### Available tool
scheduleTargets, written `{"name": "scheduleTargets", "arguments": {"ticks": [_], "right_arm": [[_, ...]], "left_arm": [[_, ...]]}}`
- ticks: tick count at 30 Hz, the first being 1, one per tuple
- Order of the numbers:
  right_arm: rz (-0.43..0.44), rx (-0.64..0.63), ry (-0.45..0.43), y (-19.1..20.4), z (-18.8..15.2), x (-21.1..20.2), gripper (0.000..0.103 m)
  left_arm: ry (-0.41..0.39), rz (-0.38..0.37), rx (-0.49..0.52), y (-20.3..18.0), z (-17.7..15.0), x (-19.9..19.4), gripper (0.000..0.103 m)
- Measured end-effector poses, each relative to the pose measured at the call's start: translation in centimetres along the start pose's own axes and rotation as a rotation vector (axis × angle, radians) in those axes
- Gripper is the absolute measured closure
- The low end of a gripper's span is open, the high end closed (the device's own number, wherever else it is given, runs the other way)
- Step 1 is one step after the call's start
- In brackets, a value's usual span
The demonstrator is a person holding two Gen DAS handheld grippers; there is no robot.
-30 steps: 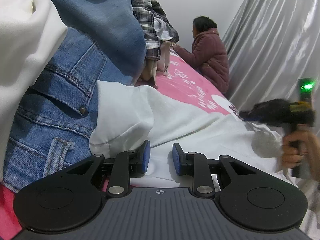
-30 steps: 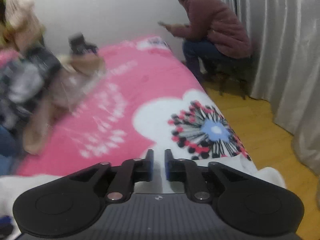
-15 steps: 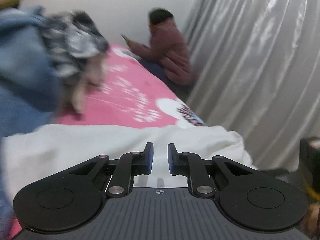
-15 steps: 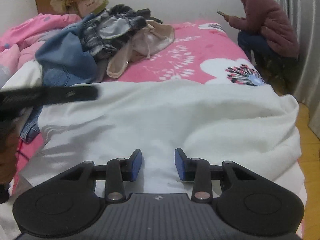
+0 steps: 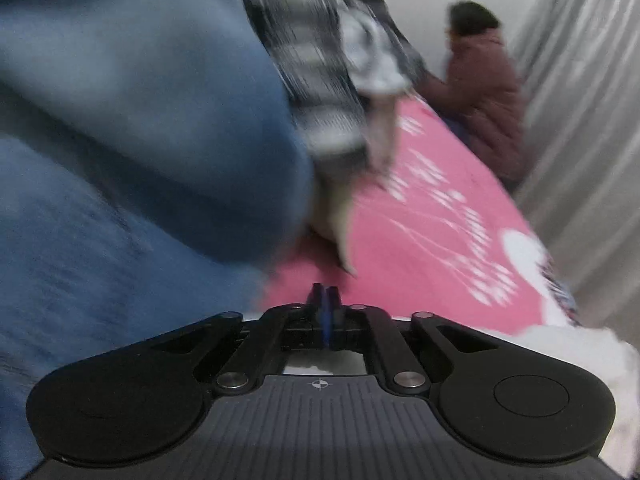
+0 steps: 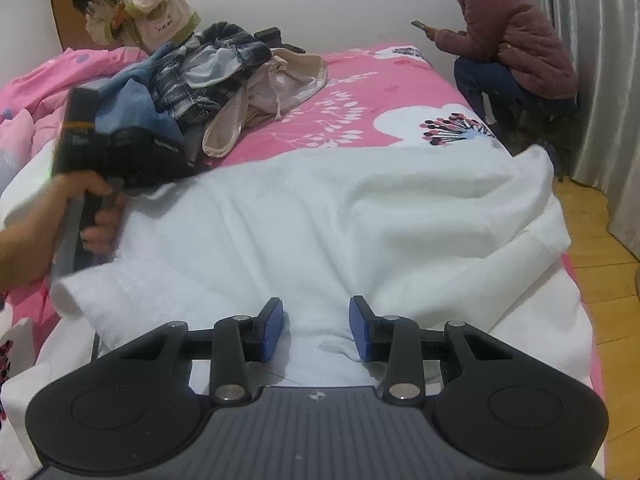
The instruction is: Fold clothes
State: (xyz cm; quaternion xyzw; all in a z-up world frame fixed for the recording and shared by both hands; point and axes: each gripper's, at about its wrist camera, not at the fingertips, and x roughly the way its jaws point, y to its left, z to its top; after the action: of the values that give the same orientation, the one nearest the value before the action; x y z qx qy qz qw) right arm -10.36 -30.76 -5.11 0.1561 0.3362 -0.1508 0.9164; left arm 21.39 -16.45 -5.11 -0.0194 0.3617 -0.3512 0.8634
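While we spread the white garment across the middle of the right wrist view, on the pink bedsheet, folding proper has not begun. At far left our left hand carries the left gripper, jaws just closed together, with no cloth seen between them. Upper left sits the heap of unfolded clothes. Low centre, the right gripper stands apart over the cloth; next we must nip an edge on each side

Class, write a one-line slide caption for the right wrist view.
Open right claw poised over a white garment spread on a pink bed, with a clothes pile behind.
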Motion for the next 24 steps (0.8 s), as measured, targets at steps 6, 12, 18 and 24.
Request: {"name": "scheduleTargets", "arguments": {"ticks": [6,12,18,24], "right_arm": [[-0.007,-0.007,-0.003,0.1,-0.1,-0.1,0.064],[-0.023,-0.026,0.011,0.5,0.1,0.0,0.064],[-0.038,-0.036,0.028,0.6,0.3,-0.2,0.064],[-0.058,-0.056,0.054,0.2,0.2,-0.9,0.064]], "left_arm": [[-0.004,-0.238,0.119,-4.7,-3.1,-5.6,0.103],[0.021,-0.238,0.260,-5.4,-9.6,-4.2,0.099],[0.007,-0.267,0.178,-4.4,-9.9,-4.2,0.099],[-0.001,-0.248,0.201,-4.7,-9.5,-3.8,0.099]]}}
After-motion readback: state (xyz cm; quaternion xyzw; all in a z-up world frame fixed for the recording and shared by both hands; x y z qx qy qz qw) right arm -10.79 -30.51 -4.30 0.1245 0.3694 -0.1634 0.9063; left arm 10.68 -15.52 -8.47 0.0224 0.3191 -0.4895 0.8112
